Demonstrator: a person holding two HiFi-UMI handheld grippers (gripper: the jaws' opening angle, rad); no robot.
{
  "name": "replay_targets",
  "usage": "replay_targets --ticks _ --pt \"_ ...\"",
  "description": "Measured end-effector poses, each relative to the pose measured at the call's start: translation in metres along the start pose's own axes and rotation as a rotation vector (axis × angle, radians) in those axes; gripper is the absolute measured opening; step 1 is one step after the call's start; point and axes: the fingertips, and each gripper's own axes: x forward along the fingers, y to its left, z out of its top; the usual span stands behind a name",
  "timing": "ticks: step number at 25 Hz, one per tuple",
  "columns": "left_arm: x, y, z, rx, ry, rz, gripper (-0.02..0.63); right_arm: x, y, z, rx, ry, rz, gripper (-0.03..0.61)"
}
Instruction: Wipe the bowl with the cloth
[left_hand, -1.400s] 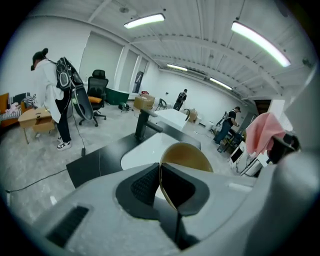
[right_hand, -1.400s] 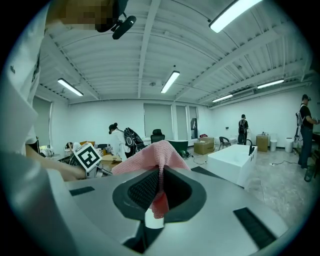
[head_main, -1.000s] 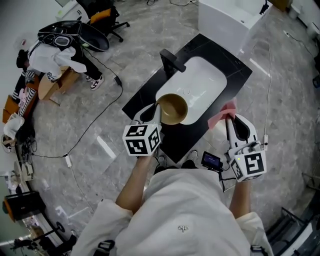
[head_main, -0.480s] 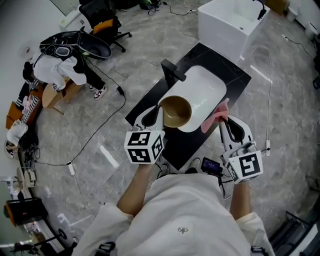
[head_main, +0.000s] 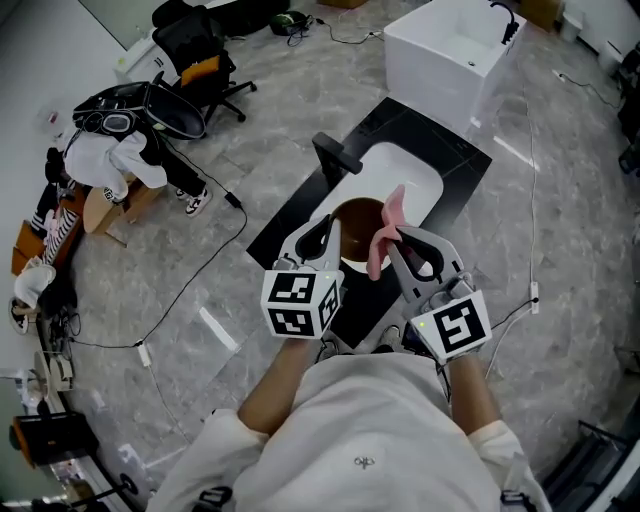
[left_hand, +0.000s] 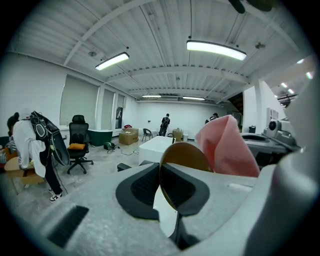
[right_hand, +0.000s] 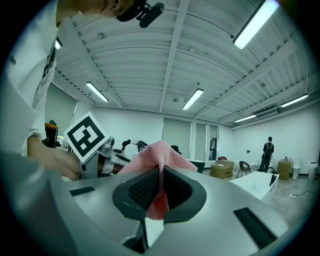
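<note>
**A:** Both hands have swung together, and the cloth now flaps right beside the bowl!

**B:** The left gripper pinches its rim edge-on. It looks hard, slick and probably light. The right gripper clamps the cloth's fold, with limp fabric poking past its tips.

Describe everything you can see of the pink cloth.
The pink cloth looks soft, with a fine knit-like weave. It is bunched into a fold and pinched between the shut jaws of the right tool. Its free end sticks up past the jaws, close beside the brown bowl; whether the two touch is unclear.
</note>
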Motion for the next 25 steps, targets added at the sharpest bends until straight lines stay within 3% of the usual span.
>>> replay_targets --ticks 9,16,25 --pt "0.007 -0.016 0.010 0.025 -0.021 -0.031 0.025 0.020 0.000 -0.021 -0.052 0.083 0.018 0.017" --pt "0.005 -0.023 0.015 0.046 -0.025 -0.041 0.026 0.033 0.000 -0.049 -0.115 0.258 0.006 0.017" --pt "0.001 -0.028 0.009 0.087 -0.018 -0.045 0.026 0.040 0.018 -0.071 -0.138 0.358 0.043 0.017"
